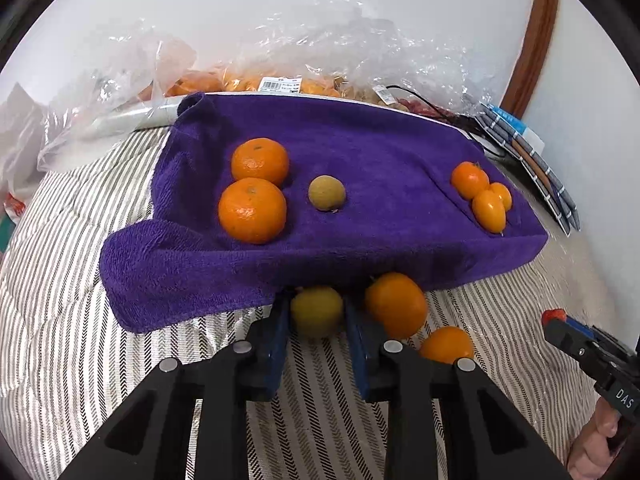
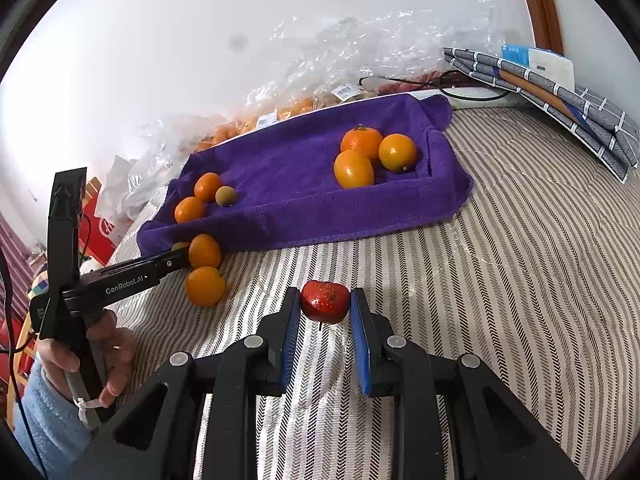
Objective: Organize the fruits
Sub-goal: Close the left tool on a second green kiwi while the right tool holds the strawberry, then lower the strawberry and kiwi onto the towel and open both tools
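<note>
A purple towel [image 1: 360, 152] lies over a tray on the striped bedding. It carries two big oranges [image 1: 256, 188] at the left, a yellow-green fruit [image 1: 327, 193] beside them and three small oranges [image 1: 480, 194] at the right. My left gripper [image 1: 316, 316] is shut on another yellow-green fruit [image 1: 316, 310] at the towel's near edge. Two loose oranges [image 1: 396, 310] lie just to its right on the bedding. In the right wrist view my right gripper [image 2: 325, 308] is shut on a red fruit [image 2: 325, 302], held a little above the bedding in front of the towel [image 2: 304, 184].
Clear plastic bags of fruit [image 1: 280, 80] are heaped against the wall behind the towel. A folded checked cloth [image 2: 560, 100] and a black cable [image 2: 452, 80] lie at the back right. A red box [image 2: 100, 224] stands at the left. A person's hand [image 2: 100, 352] grips the left tool.
</note>
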Motion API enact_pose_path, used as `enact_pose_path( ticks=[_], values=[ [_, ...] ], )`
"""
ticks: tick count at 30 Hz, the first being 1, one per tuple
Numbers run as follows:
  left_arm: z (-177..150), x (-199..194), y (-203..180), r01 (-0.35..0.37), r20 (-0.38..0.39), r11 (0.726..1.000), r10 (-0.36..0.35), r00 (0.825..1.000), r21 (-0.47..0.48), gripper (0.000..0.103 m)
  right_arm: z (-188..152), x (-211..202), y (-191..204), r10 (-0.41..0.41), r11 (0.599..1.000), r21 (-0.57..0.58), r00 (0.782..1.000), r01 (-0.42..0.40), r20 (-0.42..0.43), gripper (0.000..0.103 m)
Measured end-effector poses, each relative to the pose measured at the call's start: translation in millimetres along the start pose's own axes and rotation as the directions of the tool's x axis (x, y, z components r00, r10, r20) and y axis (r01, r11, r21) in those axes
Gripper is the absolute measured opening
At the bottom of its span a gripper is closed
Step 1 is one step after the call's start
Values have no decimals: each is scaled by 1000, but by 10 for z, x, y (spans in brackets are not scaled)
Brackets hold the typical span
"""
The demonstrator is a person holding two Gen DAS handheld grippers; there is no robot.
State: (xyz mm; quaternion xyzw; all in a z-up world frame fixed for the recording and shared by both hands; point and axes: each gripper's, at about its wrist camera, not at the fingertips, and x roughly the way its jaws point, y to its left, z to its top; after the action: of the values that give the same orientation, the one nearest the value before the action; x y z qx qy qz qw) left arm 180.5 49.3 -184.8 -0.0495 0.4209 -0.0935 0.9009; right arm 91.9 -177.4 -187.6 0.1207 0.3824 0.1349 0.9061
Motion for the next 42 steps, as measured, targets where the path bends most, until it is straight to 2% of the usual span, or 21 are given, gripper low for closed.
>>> enact_pose_path(
  ticks=[5, 8, 17, 24, 29, 35, 42],
  values=[
    [-22, -46, 53, 31, 25, 999, -30, 999, -20, 26, -1, -10, 4, -5, 1000, 0, 1000, 5, 4, 25],
    [-27, -68, 15, 18, 39, 1000, -18, 999, -4, 26, 1, -11, 10, -8, 1000, -1, 1000, 8, 5, 25],
    [-70, -211, -45, 54, 94, 998, -56, 994, 24, 26, -9, -35, 12, -23, 1000, -1, 1000, 23, 16, 25],
    [-99, -372, -173, 117, 153, 989, -130, 980, 90, 26, -9, -64, 3, -40, 999, 8, 999, 40, 32, 25],
    [-74, -462, -104, 165, 180, 984, -173, 968, 62, 26, -8, -72, 7, -49, 999, 7, 998, 48, 37, 25],
    [-35, -556, -10, 167, 205, 986, -168, 964, 25, 26, 4, -91, 63, -77, 997, -15, 996, 78, 50, 25],
    [164, -808, 29, 120, 205, 993, -120, 971, 17, 26, 251, -214, 119, -46, 998, -42, 995, 50, 84, 25]
  ],
)
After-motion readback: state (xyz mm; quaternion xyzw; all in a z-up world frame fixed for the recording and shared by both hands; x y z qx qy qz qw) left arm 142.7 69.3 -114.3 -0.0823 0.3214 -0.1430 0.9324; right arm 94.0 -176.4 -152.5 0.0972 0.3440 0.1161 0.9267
